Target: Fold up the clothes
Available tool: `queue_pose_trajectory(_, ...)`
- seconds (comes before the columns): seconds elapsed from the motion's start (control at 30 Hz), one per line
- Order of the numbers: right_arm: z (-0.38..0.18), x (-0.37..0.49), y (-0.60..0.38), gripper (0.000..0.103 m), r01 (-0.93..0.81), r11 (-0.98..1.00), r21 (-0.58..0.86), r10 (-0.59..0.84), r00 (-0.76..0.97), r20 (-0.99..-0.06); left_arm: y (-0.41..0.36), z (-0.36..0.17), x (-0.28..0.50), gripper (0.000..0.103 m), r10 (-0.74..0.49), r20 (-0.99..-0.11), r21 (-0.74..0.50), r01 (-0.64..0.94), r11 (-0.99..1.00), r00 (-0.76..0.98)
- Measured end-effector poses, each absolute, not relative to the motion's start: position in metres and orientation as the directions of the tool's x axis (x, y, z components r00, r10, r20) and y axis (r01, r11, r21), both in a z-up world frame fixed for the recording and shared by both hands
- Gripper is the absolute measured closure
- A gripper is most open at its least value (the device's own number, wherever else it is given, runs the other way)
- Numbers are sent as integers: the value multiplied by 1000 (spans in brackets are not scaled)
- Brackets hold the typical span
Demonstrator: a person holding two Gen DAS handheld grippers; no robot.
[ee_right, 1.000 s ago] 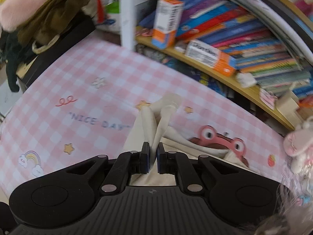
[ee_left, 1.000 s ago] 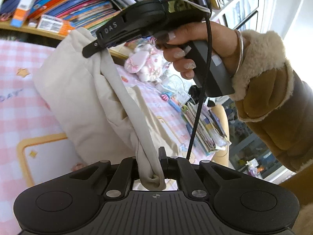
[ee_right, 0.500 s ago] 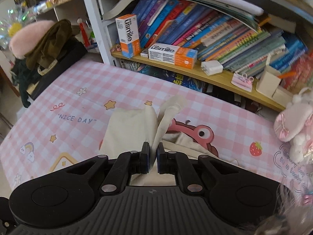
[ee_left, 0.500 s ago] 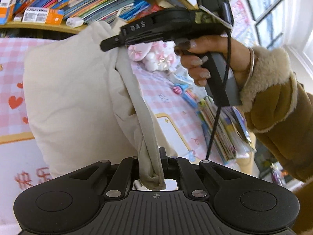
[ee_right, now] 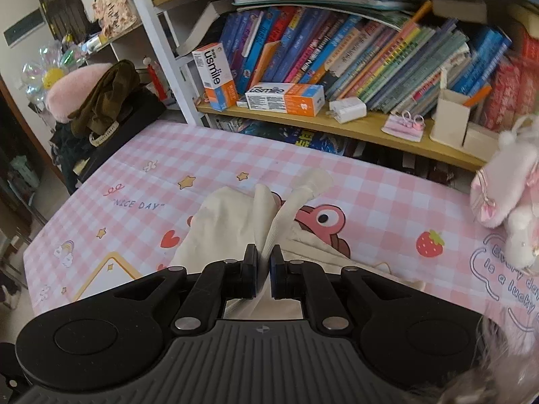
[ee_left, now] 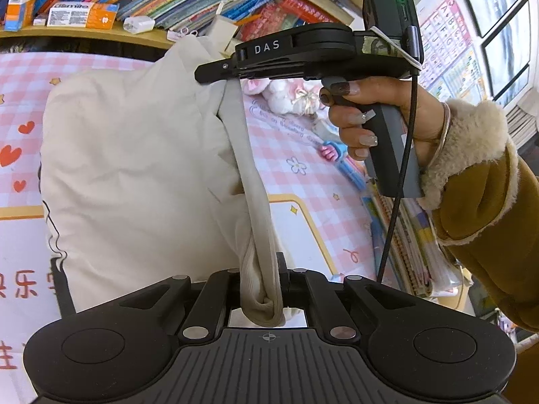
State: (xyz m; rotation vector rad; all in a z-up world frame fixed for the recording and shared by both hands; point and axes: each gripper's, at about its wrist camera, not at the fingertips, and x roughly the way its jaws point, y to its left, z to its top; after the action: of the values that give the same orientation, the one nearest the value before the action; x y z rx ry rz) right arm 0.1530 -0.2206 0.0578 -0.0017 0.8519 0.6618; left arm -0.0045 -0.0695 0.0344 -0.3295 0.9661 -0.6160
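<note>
A cream garment [ee_left: 134,155] hangs over the pink checked tablecloth [ee_left: 296,141], held up by both grippers. My left gripper [ee_left: 261,276] is shut on a bunched grey-beige band of the garment at the bottom of the left wrist view. That band runs taut up to my right gripper [ee_left: 215,70], which a hand in a fur-cuffed brown sleeve [ee_left: 471,181] holds level. In the right wrist view my right gripper [ee_right: 263,262] is shut on a fold of the cream garment [ee_right: 235,222], whose lower part drapes on the tablecloth [ee_right: 370,202].
A low wooden shelf [ee_right: 337,128] with books and toothpaste boxes [ee_right: 286,99] runs along the table's far edge. A pink plush toy [ee_right: 508,195] sits at the right. Notebooks and pens [ee_left: 404,235] lie near the right edge. A dark pile of clothes [ee_right: 101,107] stands far left.
Both grippers have swung sideways across the table with the garment, still shut on it. The shelf and plush toy have shifted in view, and the cloth now hangs broader and flatter.
</note>
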Motion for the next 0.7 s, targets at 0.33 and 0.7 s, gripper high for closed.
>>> queue_pose_trajectory(0.33,31,158,-252,96,-500,806,316,553,446,-704,-103,15,7,95,-573,-729,-478,322,817,375)
queue_pose_trajectory(0.7,-9,130,-302,65,-339,905,258,403,485,-776,-83,7,0,68,-659,-663,-589,298,752,354)
